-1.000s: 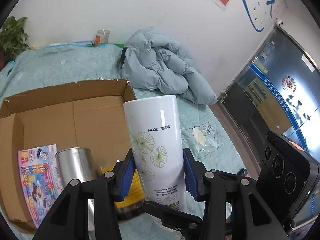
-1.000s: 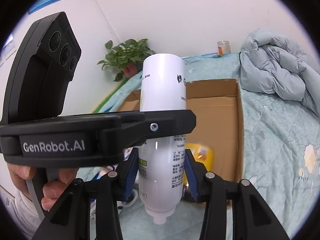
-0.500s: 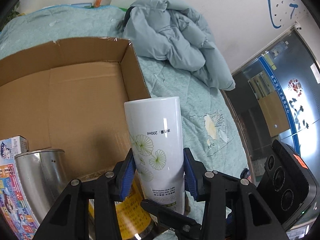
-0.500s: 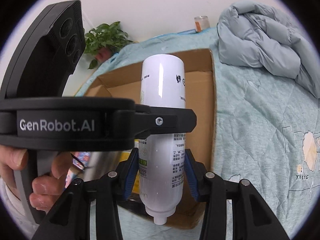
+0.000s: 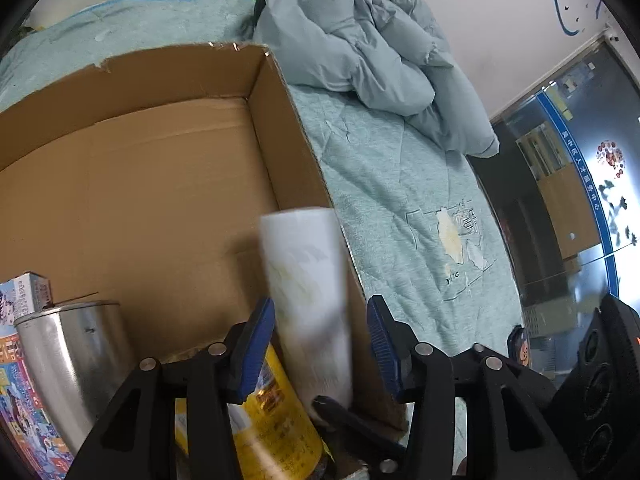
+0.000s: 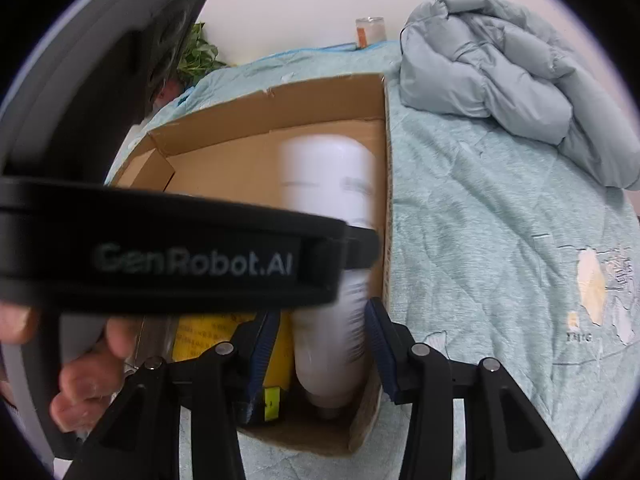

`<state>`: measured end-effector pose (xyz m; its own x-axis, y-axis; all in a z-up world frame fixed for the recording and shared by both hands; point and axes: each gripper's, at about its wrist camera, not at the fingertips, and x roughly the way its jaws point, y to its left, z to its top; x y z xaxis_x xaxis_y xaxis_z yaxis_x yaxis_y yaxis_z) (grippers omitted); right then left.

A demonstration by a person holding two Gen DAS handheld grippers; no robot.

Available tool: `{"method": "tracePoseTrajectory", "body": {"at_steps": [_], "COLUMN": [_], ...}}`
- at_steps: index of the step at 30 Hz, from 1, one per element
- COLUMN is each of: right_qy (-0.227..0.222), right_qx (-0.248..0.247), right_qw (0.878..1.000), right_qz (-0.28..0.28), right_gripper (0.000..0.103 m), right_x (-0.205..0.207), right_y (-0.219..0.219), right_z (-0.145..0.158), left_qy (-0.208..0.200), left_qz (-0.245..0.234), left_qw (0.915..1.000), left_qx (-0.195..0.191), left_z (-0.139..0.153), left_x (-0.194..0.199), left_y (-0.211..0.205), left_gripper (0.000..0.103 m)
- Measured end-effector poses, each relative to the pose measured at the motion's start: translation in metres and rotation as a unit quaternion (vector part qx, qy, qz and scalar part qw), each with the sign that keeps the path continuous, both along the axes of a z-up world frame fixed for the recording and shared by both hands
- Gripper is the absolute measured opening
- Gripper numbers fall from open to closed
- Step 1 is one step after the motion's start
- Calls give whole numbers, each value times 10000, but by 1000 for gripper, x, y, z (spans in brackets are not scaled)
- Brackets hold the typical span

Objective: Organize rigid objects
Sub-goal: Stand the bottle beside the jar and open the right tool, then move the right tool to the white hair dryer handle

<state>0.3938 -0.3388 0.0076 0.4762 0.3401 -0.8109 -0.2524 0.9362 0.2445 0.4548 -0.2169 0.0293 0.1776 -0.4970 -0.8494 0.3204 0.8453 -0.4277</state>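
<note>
A tall white bottle (image 5: pixel 308 288) with a faint leaf print stands blurred in the near right corner of an open cardboard box (image 5: pixel 160 160). My left gripper (image 5: pixel 320 320) straddles it with its jaws opening, and a gap shows between each blue pad and the bottle. In the right wrist view the same bottle (image 6: pixel 328 184) sits between the fingers of my right gripper (image 6: pixel 322 320), whose jaws are also opening, the pads off it. The left gripper's black body (image 6: pixel 160 240) crosses that view and hides the bottle's middle.
Inside the box (image 6: pixel 280 120) are a steel tin (image 5: pixel 68 360), a yellow can (image 5: pixel 272 420) and a colourful carton (image 5: pixel 16 380). A grey-blue jacket (image 5: pixel 360 40) lies on the teal bedspread (image 5: pixel 400 200) behind. A glass jar (image 6: pixel 370 32) and a plant (image 6: pixel 196 52) stand by the wall.
Both grippers came down with the bottle into the box corner. Their pads, pressed on the bottle before, now stand off it, and the bottle is blurred and lower.
</note>
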Motion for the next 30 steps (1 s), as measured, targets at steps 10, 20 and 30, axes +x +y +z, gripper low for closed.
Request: {"method": "tracePoseTrajectory", "body": {"at_steps": [10, 20, 30], "right_qy": [-950, -1538, -1542], "right_qx": [-409, 158, 434], "right_qw": [9940, 9880, 9871], "right_qz": [-368, 3, 72], "right_gripper": [89, 44, 103], "right_x": [-95, -193, -232], "right_y": [0, 55, 92], "right_z": [16, 37, 34], "left_qy": [-2896, -3353, -3120], "left_qz": [935, 1812, 2191], "left_qw": [9459, 9125, 9179], "left_qx": [1125, 1489, 1095], "left_z": [104, 158, 73], "left_x": [-138, -266, -342], "left_y": [117, 259, 288], "left_gripper": [102, 11, 102]}}
